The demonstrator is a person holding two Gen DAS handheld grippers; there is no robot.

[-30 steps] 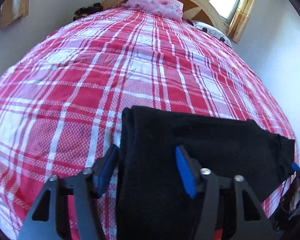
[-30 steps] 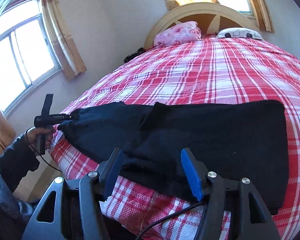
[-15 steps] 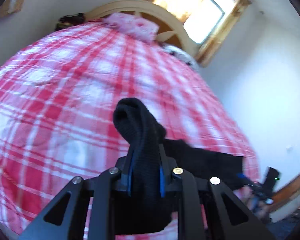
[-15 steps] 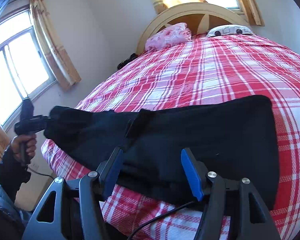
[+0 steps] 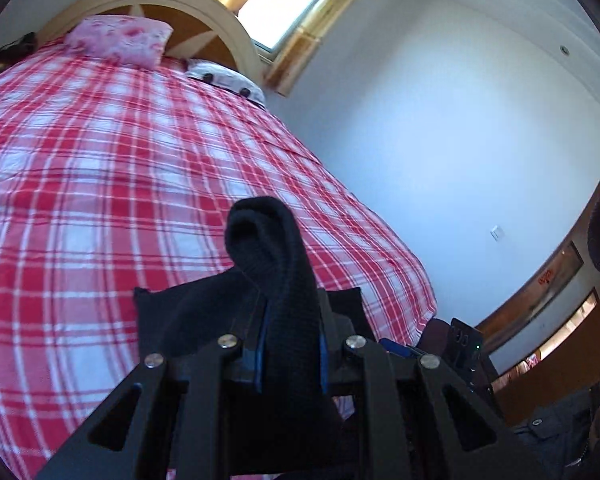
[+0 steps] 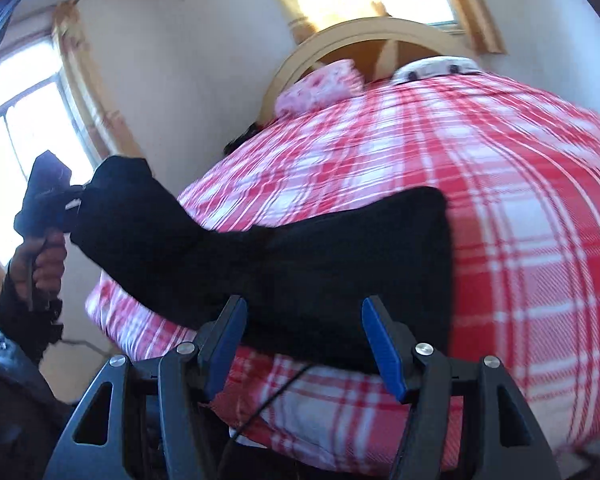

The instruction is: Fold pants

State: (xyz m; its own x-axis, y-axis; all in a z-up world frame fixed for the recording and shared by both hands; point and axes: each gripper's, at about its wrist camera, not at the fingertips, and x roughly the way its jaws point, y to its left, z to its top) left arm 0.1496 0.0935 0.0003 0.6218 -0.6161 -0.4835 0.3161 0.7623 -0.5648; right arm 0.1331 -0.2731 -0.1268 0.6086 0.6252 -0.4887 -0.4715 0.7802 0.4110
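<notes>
Black pants [image 6: 340, 256] lie across the near edge of a bed with a red-and-white plaid cover [image 6: 520, 208]. My left gripper [image 5: 290, 354] is shut on one end of the pants [image 5: 276, 264], whose fabric bunches up between the blue pads. In the right wrist view that gripper [image 6: 66, 204] holds the end lifted off the bed at the far left. My right gripper [image 6: 304, 340] is open and empty, just in front of the other end of the pants, with the blue pads apart.
A pink pillow [image 5: 120, 40] and a white patterned pillow [image 5: 228, 80] lie by the curved wooden headboard [image 5: 188, 4]. Windows are behind the headboard and on the left wall [image 6: 24, 140]. A white wall [image 5: 440, 140] runs along the bed's right side.
My left gripper closed on the pants' end and lifted it up off the bed, swinging right. The pants now rise at the left. My right gripper stayed open.
</notes>
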